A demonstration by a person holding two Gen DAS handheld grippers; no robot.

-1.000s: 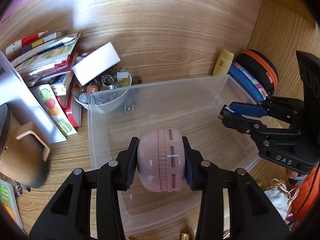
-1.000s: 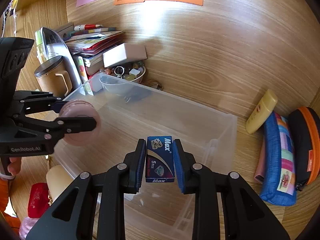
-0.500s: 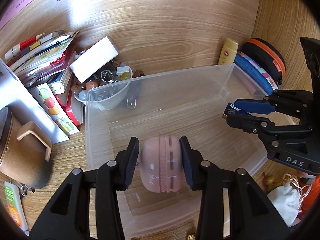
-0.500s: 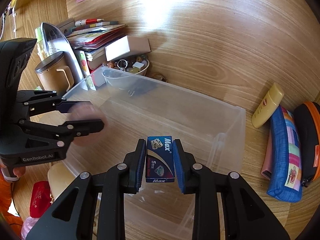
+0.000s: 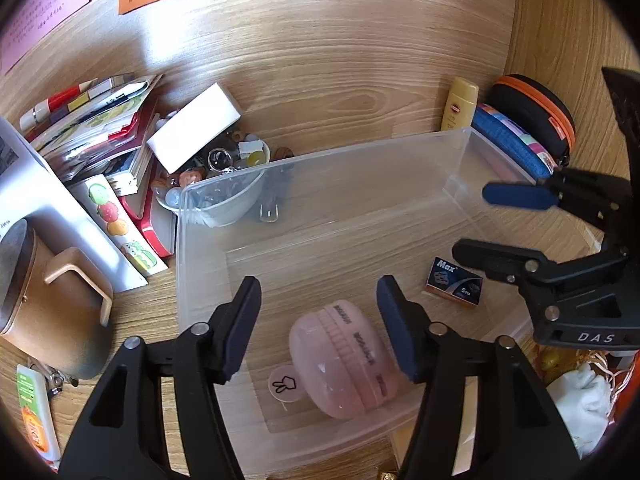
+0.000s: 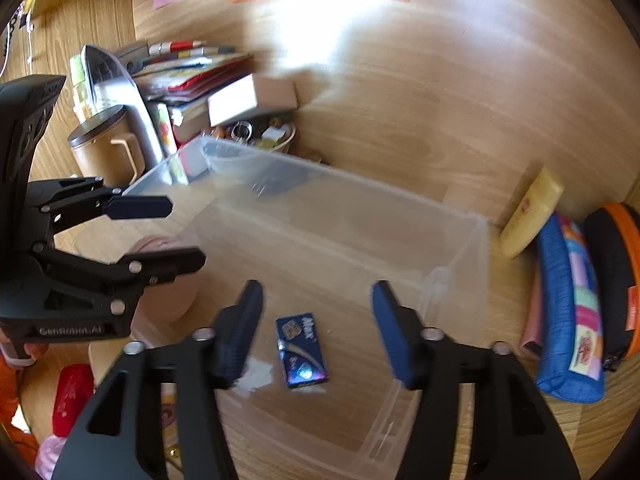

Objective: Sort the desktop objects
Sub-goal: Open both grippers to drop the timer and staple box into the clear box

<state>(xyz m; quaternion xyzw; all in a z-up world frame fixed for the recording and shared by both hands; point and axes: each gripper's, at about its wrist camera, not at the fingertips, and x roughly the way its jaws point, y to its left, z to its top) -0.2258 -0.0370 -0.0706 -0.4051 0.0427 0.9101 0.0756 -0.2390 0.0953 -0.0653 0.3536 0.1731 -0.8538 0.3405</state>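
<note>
A clear plastic bin [image 5: 360, 145] [image 6: 360, 189] stands on the wooden desk. Inside it a pink round case [image 5: 344, 360] rests on the floor on its edge, below and between the fingers of my left gripper [image 5: 320, 320], whose jaws are opening and touch nothing. A blue "Max" box [image 6: 302, 350] [image 5: 454, 282] lies flat on the bin floor under my right gripper [image 6: 318, 320]. Its jaws are opening too, clear of the box. Each gripper shows in the other's view, the right gripper [image 5: 486, 222] and the left gripper [image 6: 180, 232], over opposite ends of the bin.
Behind the bin stand a bowl of trinkets [image 5: 224, 200] with a white box [image 5: 196, 126] on it, stacked books [image 5: 100, 136] and a brown mug [image 5: 48, 312]. A yellow tube [image 5: 460, 106], blue pencil case [image 5: 508, 140] and black-orange case [image 5: 532, 108] lie at the right.
Both grippers have opened. The pink case and the blue box, gripped before, have dropped to the bin floor. Neither hand has shifted much.
</note>
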